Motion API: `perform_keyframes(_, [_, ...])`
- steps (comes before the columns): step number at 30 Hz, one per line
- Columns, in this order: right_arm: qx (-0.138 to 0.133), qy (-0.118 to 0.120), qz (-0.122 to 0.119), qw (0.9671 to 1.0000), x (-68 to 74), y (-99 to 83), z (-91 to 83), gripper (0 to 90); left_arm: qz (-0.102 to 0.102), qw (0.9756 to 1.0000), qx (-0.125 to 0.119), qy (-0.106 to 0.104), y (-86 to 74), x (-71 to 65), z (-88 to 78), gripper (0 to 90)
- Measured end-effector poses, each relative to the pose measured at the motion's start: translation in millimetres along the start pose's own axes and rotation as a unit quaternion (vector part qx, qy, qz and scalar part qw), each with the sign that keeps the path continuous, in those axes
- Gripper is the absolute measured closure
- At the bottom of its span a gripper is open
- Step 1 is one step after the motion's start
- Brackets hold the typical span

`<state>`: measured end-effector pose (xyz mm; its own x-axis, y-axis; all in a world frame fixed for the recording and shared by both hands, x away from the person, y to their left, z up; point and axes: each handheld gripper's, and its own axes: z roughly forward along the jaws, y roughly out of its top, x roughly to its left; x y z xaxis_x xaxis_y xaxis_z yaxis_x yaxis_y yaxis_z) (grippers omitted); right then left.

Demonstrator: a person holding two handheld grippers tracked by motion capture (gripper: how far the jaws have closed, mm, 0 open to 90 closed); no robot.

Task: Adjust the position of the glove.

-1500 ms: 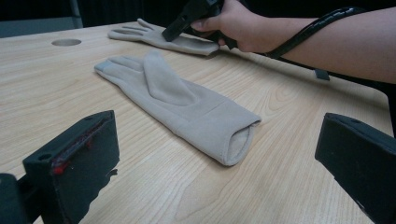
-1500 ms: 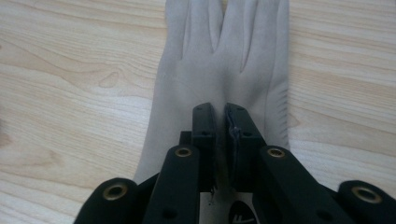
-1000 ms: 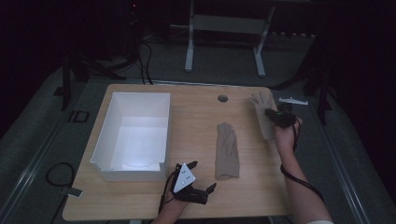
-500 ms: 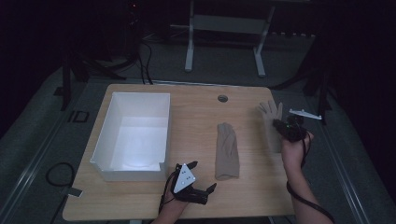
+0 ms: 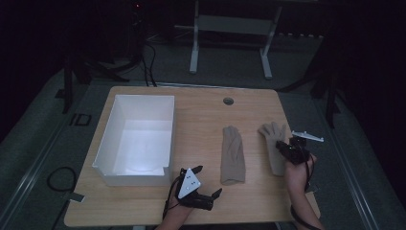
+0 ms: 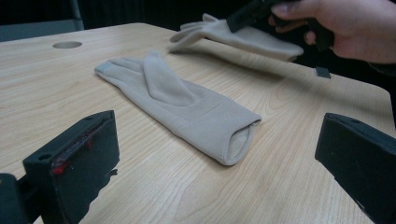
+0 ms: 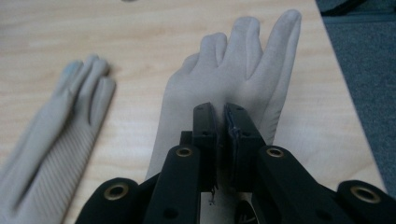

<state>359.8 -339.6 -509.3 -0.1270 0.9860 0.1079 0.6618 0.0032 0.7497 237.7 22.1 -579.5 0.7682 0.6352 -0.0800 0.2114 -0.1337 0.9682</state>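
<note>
Two beige gloves are on the wooden table [image 5: 201,124]. One glove [image 5: 233,155] [image 6: 187,105] lies flat mid-table, fingers pointing away, cuff toward me. My right gripper [image 5: 287,149] [image 7: 223,116] is shut on the other glove [image 5: 274,139] [image 7: 243,60] around its palm, close to the table's right edge. In the left gripper view that second glove [image 6: 243,39] hangs from the right gripper [image 6: 252,11], cuff raised and fingers trailing at the tabletop. My left gripper [image 5: 207,181] [image 6: 215,158] stands open near the front edge, aimed at the flat glove's cuff, nothing between its jaws.
A white open box [image 5: 143,97] stands on the left half of the table. A round cable hole [image 5: 228,101] sits near the far edge. The held glove is near the right table edge, with grey floor [image 7: 364,93] beyond. Frame legs [image 5: 194,48] stand behind the table.
My right gripper has come nearer the front of the table along the right side, dragging its glove with it. The left gripper and the flat glove have stayed put.
</note>
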Motion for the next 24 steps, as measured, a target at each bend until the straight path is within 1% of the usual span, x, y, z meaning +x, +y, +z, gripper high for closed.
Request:
perform_keyframes(2, [0.006, 0.002, 0.001, 1.0000, 0.9, -6.1, 1.1, 83.5, 0.001, 1.0000, 0.000, 0.000, 0.0, 0.0, 0.0, 0.2])
perform_keyframes(4, [0.009, -0.004, -0.006, 0.9999, 1.7, -11.2, 2.4, 83.4, 0.000, 1.0000, -0.001, 0.000, 0.0, -0.2, 0.1, 0.2])
perform_keyframes(8, [0.020, -0.006, -0.002, 0.9998, -2.5, -20.9, 6.6, 83.2, 0.001, 1.0000, 0.000, -0.001, 0.0, -0.4, 0.1, 0.2])
perform_keyframes(11, [0.029, -0.006, -0.007, 0.9995, -4.7, -26.0, 10.2, 82.0, 0.001, 1.0000, 0.000, 0.000, 0.0, -0.5, 0.2, 0.2])
perform_keyframes(12, [0.034, -0.003, -0.009, 0.9994, -5.0, -27.7, 11.5, 81.1, 0.002, 1.0000, 0.000, 0.000, 0.0, -0.6, 0.2, 0.2])
perform_keyframes(14, [0.035, -0.002, -0.011, 0.9993, -5.8, -29.6, 12.8, 78.5, 0.004, 1.0000, 0.001, 0.000, 0.0, -0.8, 0.2, 0.2])
perform_keyframes(15, [0.041, 0.001, -0.014, 0.9991, -6.0, -30.6, 14.5, 76.4, 0.004, 1.0000, 0.001, -0.001, 0.0, -0.8, 0.2, 0.2])
perform_keyframes(18, [0.045, 0.003, -0.021, 0.9988, -6.5, -34.8, 18.8, 72.0, 0.005, 1.0000, 0.000, -0.001, 0.0, -0.8, 0.2, 0.2])
perform_keyframes(21, [0.046, 0.007, -0.020, 0.9987, -7.6, -34.9, 19.1, 68.8, 0.005, 1.0000, 0.001, -0.002, 0.1, -0.8, 0.2, 0.2])
perform_keyframes(22, [0.046, 0.009, -0.021, 0.9987, -7.7, -34.5, 19.0, 65.7, 0.006, 1.0000, 0.001, -0.002, 0.1, -0.8, 0.2, 0.2])
perform_keyframes(24, [0.047, 0.021, -0.025, 0.9984, -9.2, -32.9, 17.1, 62.1, 0.007, 1.0000, 0.001, -0.002, 0.0, -0.9, 0.1, 0.2])
